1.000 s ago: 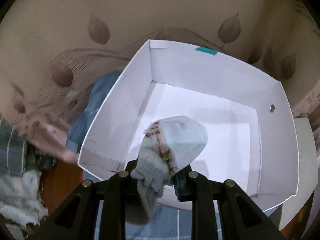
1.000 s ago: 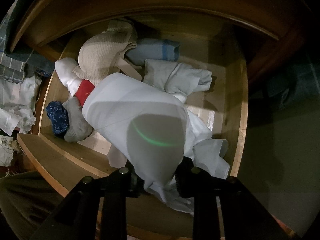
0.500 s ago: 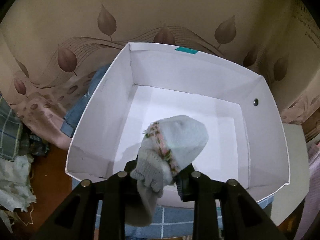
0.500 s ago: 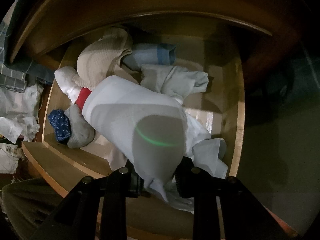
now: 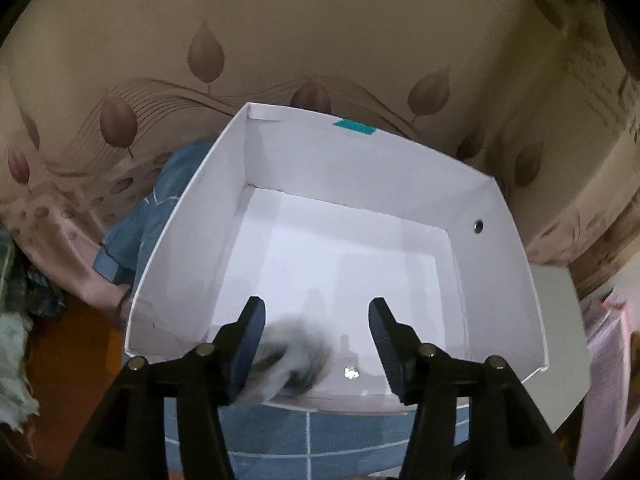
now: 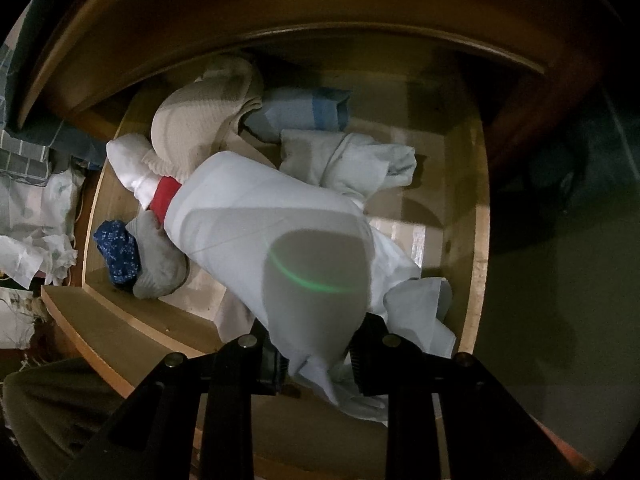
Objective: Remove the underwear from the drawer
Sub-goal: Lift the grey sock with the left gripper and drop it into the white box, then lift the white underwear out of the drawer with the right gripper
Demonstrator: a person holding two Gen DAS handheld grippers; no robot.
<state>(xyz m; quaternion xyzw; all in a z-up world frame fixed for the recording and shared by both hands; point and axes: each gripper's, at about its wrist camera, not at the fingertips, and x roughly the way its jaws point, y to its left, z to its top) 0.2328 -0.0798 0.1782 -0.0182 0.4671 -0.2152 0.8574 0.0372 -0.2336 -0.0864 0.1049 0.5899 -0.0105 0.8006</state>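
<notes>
- Since half a sec ago, left gripper [image 5: 316,336] has spread wide and let go of its knit garment [image 5: 294,364], now a blurred shape at the near wall inside the white box [image 5: 192,220].
- Wooden drawer [image 6: 476,216] lies open below right gripper [image 6: 316,360], w/ several folded clothes inside.
- Right gripper's tongs pinch white underwear [image 6: 276,240], hanging over the drawer.

I count one white box [image 5: 496,248] ahead of my left fingers, one blurred garment [image 5: 294,364] between them, and one drawer [image 6: 474,216] beyond my right fingers.
</notes>
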